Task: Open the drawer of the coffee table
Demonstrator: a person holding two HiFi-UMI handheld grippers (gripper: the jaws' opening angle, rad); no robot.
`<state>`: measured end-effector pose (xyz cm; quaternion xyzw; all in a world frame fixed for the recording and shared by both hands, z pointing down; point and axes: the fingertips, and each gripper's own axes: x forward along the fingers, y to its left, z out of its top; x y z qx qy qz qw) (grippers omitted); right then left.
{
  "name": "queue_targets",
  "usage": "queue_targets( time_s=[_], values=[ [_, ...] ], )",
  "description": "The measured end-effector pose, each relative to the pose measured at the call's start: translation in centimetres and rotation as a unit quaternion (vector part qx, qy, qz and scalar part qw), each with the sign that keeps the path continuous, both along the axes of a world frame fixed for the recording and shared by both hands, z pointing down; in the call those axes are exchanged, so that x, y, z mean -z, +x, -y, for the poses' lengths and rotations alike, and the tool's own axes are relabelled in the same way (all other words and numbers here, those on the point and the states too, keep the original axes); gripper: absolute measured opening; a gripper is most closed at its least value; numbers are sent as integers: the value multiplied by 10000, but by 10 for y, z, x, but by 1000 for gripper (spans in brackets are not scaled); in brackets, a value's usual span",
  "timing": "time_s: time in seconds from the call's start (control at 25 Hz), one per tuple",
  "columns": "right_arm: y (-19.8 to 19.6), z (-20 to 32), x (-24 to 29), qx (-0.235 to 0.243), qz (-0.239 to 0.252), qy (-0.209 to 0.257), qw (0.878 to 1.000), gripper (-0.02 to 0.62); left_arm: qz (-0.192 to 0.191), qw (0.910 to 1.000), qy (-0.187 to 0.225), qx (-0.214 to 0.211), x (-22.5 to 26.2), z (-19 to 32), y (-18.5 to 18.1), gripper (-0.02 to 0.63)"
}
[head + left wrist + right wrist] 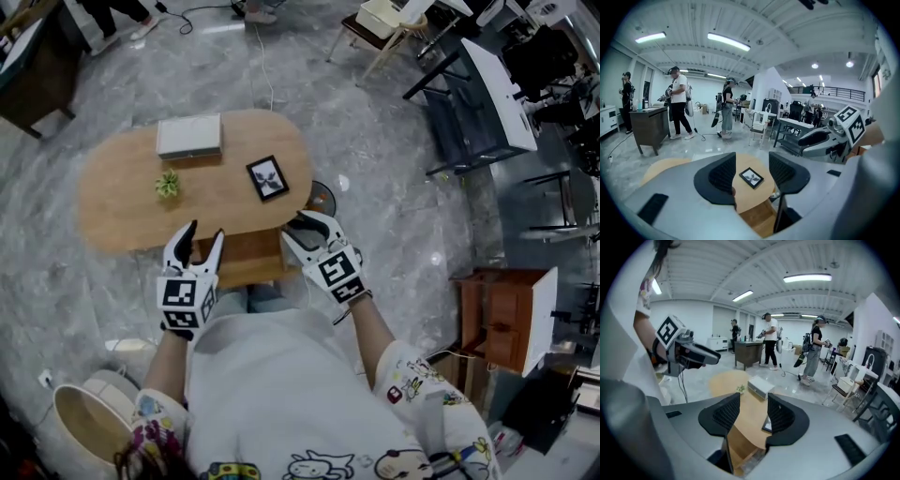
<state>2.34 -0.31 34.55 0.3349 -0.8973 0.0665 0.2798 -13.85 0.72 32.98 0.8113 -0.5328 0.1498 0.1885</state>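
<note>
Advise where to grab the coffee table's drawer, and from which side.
Grip the drawer by the top edge of its front panel. Come from the near long side of the coffee table, where the person stands, with the jaws straddling the panel from above. The drawer juts out from under the tabletop there with its top open, so that lip is probably reachable. No handle shows.

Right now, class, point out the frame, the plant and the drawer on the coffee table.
Frame (268, 178): head view, on the middle of its picture.
Plant (168, 184): head view, on its green leaves.
Drawer (251, 259): head view, on its bare wood, between the two grippers.
</note>
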Motion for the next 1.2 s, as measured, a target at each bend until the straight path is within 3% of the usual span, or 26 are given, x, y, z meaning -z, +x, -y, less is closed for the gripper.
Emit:
queue_targets(
  time_s=[0.16,0.36,0.56,0.84,1.2],
  values=[
    [6,6,38,-589,740,49,9955,172,-145,9994,328,10,35,0,-5,189],
    [10,11,77,-940,1381,199,9857,159,-365,9974,628,27,67,3,-9,155],
    [17,14,111,-1189,1858,428,9744,93,-575,9958,718,0,81,2,-2,110],
    [20,6,130,-1300,1922,704,9702,27,-546,9953,788,-138,89,0,6,52],
    [25,-9,128,-1482,1849,894,9674,1,-567,9949,828,-99,91,-3,-7,12]
  ],
)
